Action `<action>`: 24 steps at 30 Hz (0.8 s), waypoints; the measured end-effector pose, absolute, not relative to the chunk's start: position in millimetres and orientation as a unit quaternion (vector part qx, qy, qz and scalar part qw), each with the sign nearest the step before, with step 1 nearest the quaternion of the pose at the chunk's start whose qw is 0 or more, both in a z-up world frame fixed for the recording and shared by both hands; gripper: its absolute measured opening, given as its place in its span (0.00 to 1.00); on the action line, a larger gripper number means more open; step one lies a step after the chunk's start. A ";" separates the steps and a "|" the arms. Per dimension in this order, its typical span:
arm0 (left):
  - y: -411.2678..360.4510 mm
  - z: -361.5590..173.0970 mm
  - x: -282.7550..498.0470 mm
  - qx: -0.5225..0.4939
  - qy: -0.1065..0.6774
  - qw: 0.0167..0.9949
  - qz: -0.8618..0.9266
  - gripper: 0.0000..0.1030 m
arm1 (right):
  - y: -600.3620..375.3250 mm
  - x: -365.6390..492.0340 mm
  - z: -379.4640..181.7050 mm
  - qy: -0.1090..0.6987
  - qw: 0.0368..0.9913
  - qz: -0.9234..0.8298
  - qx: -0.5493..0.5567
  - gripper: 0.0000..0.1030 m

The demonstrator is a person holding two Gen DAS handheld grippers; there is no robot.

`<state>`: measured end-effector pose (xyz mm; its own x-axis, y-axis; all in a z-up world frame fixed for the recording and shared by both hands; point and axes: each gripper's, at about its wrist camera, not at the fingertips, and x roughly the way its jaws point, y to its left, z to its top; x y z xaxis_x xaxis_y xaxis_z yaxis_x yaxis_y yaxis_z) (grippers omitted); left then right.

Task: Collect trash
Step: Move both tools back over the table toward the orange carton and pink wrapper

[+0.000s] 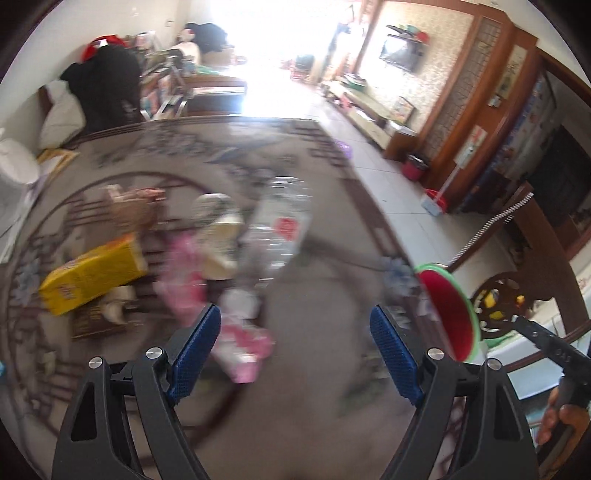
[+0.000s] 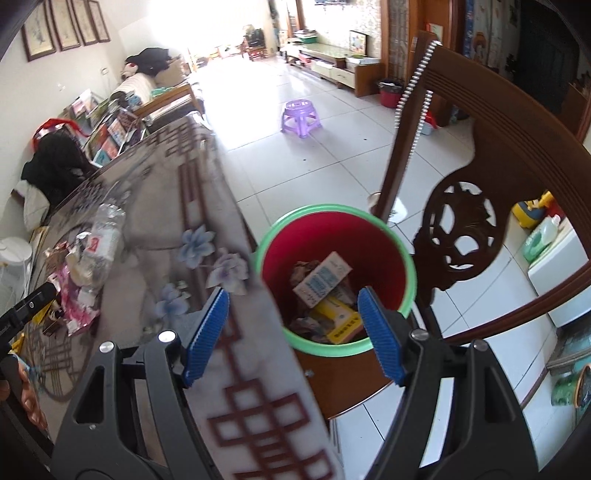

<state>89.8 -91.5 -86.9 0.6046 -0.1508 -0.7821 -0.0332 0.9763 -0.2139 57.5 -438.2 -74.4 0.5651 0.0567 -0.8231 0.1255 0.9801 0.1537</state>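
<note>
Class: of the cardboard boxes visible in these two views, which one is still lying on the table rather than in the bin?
The big yellow box, lying left of the pink wrappers. The other boxes already sit inside the red bin.

A home's living and dining room: a sofa (image 2: 147,86) piled with clothes, framed pictures (image 2: 64,26) on the wall, a wall television (image 1: 400,53), a carved wooden chair (image 2: 476,206), and a patterned tablecloth (image 2: 155,206).

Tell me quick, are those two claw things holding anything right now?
Left gripper: open, nothing between its fingers, above the table's trash.
Right gripper: open, empty, over the red bin.
</note>
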 end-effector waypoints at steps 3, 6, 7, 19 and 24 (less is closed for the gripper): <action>-42.1 -91.4 85.0 -0.083 0.449 0.889 -0.015 0.77 | -410.6 55.3 -75.2 0.470 0.878 -0.006 0.092 0.69; 4.7 -95.1 90.9 -0.029 0.472 0.881 -0.025 0.80 | -384.4 53.1 -76.4 0.474 0.876 0.007 0.089 0.69; 13.1 -95.0 93.6 -0.012 0.477 0.879 -0.027 0.80 | -373.1 52.5 -77.2 0.476 0.875 0.012 0.088 0.69; 86.7 -141.3 166.4 0.060 0.573 0.801 -0.165 0.81 | -275.3 48.0 -83.6 0.505 0.855 0.071 0.097 0.69; 95.2 -159.1 192.4 0.018 0.591 0.783 -0.193 0.82 | -244.0 53.2 -80.2 0.509 0.853 0.085 0.083 0.69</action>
